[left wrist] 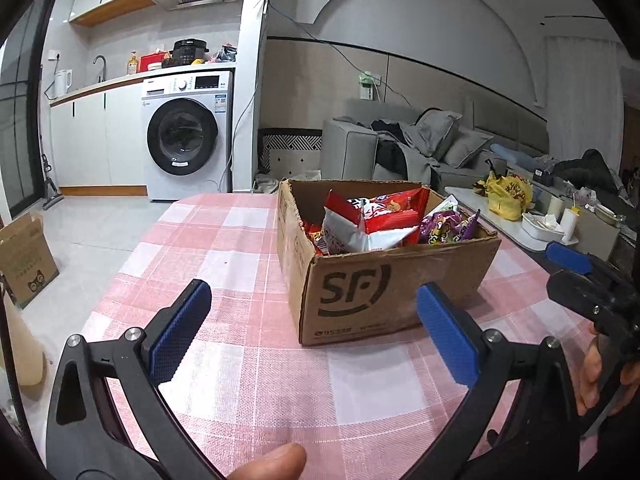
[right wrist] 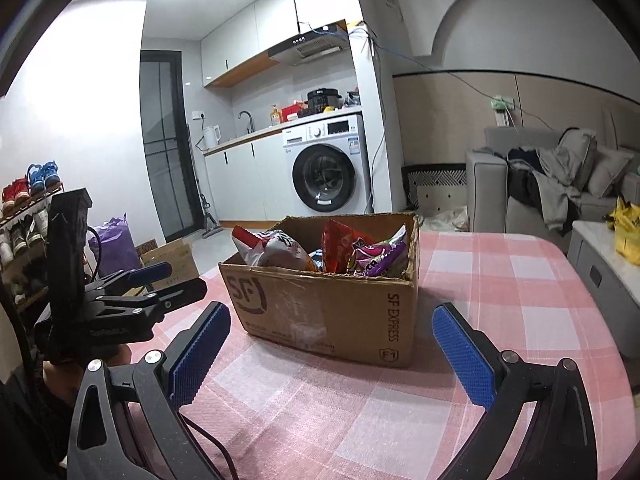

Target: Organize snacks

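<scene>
A brown SF cardboard box [left wrist: 352, 296] stands on the pink checked tablecloth [left wrist: 224, 248]. It holds several snack bags: a red and white bag [left wrist: 372, 220] and a purple bag [left wrist: 448, 228]. My left gripper [left wrist: 312, 336] is open and empty, in front of the box, a little short of it. In the right wrist view the box [right wrist: 332, 312] stands ahead with the red and white bag [right wrist: 272, 248] and the purple bag [right wrist: 372, 256] inside. My right gripper [right wrist: 332, 356] is open and empty before the box. The left gripper [right wrist: 160, 280] shows at the left.
A washing machine [left wrist: 188, 136] and kitchen counter stand at the back. A grey sofa [left wrist: 420, 148] and a low table with a yellow bag [left wrist: 508, 196] are at the right. A cardboard box [left wrist: 24, 260] stands on the floor at the left. A shoe rack [right wrist: 24, 208] is at far left.
</scene>
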Action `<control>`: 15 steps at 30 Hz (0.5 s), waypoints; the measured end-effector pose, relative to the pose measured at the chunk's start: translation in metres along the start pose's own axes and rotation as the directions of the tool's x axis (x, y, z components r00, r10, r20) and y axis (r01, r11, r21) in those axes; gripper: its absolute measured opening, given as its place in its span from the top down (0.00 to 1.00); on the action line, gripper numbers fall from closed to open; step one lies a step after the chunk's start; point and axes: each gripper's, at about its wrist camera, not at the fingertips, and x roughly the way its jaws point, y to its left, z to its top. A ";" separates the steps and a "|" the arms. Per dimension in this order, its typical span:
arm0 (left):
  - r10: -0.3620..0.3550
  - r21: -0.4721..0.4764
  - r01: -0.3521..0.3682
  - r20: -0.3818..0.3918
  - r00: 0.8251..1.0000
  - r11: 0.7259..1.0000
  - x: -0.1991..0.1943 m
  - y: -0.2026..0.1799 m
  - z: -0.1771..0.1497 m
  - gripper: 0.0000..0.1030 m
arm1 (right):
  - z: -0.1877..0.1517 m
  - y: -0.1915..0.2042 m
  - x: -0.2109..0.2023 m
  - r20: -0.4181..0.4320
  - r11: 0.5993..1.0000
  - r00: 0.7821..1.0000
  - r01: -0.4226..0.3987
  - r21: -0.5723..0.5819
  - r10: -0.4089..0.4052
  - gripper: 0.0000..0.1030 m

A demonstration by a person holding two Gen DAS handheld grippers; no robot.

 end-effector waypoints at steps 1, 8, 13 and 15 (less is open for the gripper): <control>0.000 0.001 0.000 -0.002 1.000 1.000 0.002 0.000 -0.001 0.01 | -0.002 0.000 0.000 0.003 1.000 1.000 0.000 -0.002 0.000 0.00; 0.017 0.028 -0.017 0.007 1.000 0.999 0.005 -0.004 -0.005 0.01 | -0.007 -0.003 0.000 0.017 1.000 1.000 0.015 -0.001 -0.015 0.00; 0.021 0.030 -0.021 0.009 1.000 0.999 0.007 -0.005 -0.008 0.01 | -0.009 -0.001 0.000 0.018 1.000 1.000 0.015 -0.011 -0.015 0.00; 0.018 0.029 -0.018 0.016 1.000 0.999 0.006 -0.004 -0.008 0.01 | -0.010 0.000 0.000 0.021 1.000 1.000 0.018 -0.019 -0.017 0.00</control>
